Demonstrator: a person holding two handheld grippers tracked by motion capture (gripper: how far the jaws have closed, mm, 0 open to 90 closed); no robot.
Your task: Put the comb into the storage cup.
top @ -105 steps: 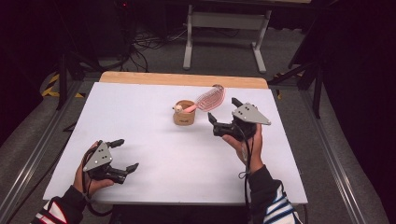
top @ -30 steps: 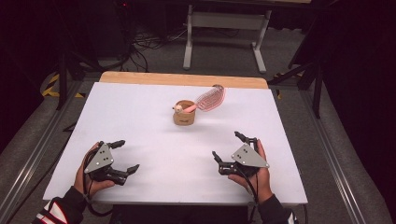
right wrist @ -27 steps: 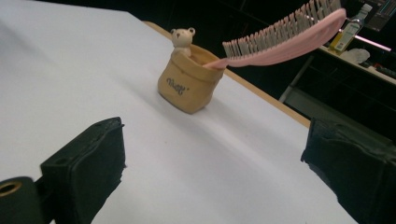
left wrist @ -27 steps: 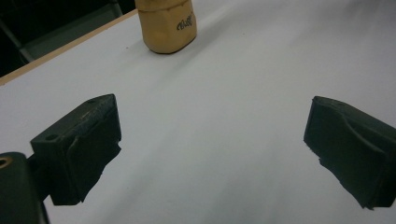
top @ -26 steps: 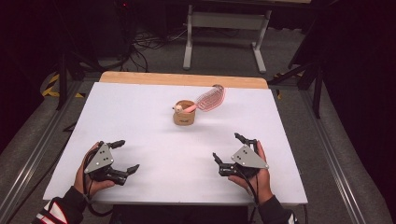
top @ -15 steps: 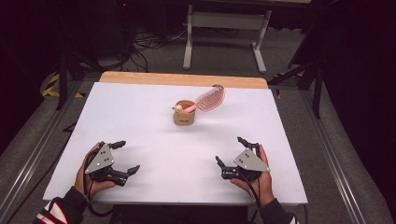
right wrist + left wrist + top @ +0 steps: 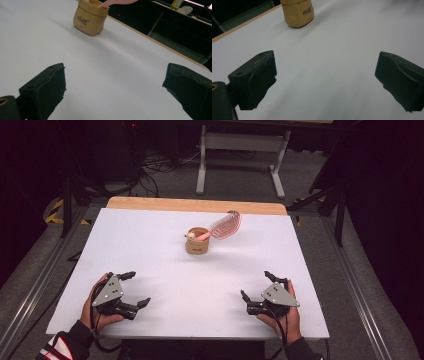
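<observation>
A small tan pouch [image 7: 197, 242] stands upright at the middle back of the white table [image 7: 165, 270]. A pink hairbrush [image 7: 224, 226] rests in it, handle down, head leaning out to the right. The pouch [image 7: 297, 12] is far ahead in the left gripper view, and the pouch [image 7: 90, 17] with the pink brush handle [image 7: 115, 2] in the right gripper view. My left gripper [image 7: 135, 289] lies open near the front left edge, holding nothing. My right gripper [image 7: 256, 285] lies open near the front right edge, also holding nothing.
A bare wooden strip [image 7: 195, 205] runs along the table's far edge. Beyond it stand a white metal frame [image 7: 240, 150] and loose cables [image 7: 160, 162] on the grey floor. Dark stands flank the table at both sides.
My right gripper has drawn back from beside the pouch and brush to the front right of the table, easing a little nearer the edge over the last second. The left gripper has barely moved.
</observation>
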